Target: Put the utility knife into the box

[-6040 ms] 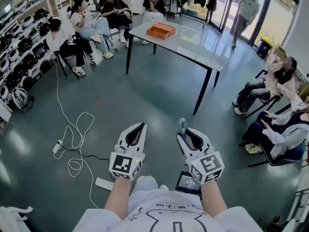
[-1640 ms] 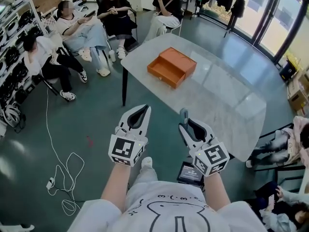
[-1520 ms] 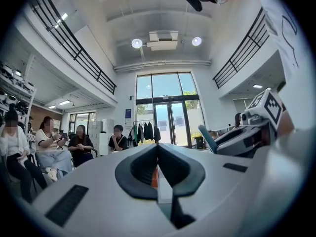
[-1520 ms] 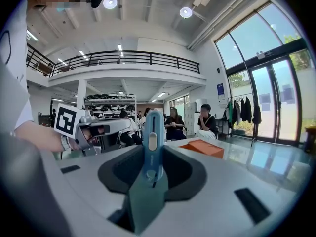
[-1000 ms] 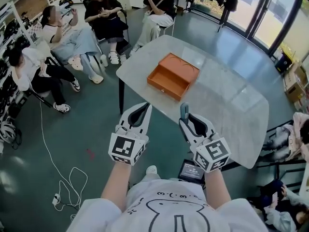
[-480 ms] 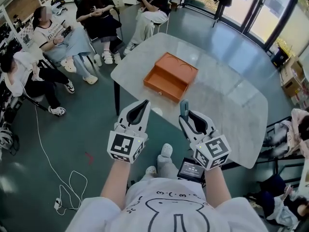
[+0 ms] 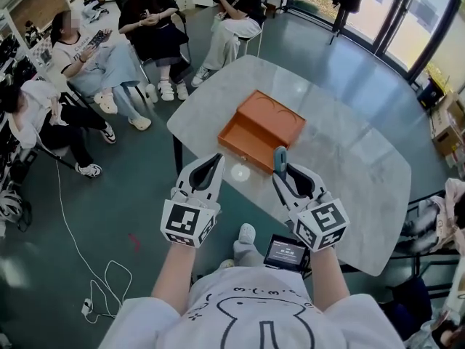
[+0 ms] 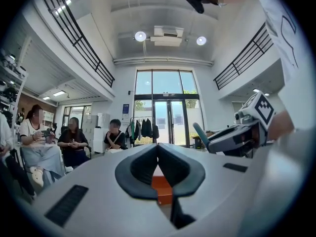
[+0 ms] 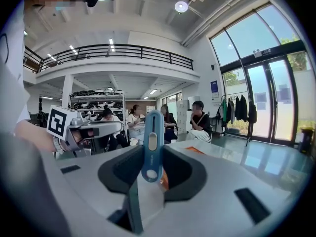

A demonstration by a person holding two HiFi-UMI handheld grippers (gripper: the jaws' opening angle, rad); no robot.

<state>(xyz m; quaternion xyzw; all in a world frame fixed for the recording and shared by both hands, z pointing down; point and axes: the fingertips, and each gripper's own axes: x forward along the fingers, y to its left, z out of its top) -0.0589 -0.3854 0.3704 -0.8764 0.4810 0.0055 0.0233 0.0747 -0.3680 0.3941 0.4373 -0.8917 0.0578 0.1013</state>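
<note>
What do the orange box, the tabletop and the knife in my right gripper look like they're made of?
The orange box is matte and evenly coloured with crisp edges, so probably card or wrapped board. The tabletop is pale, glossy and faintly veined and reflects the light; it looks like marble or a stone-look slab. The utility knife has a smooth blue moulded body with a grey slider, likely plastic.

We see a pale marble-topped table with black legs (image 7: 341,158) on a glossy grey-green floor (image 7: 123,195). Several seated people (image 7: 156,27) ring its far side, a thin white cable (image 7: 93,302) loops at lower left, and tall glass doors (image 7: 403,13) stand behind.
</note>
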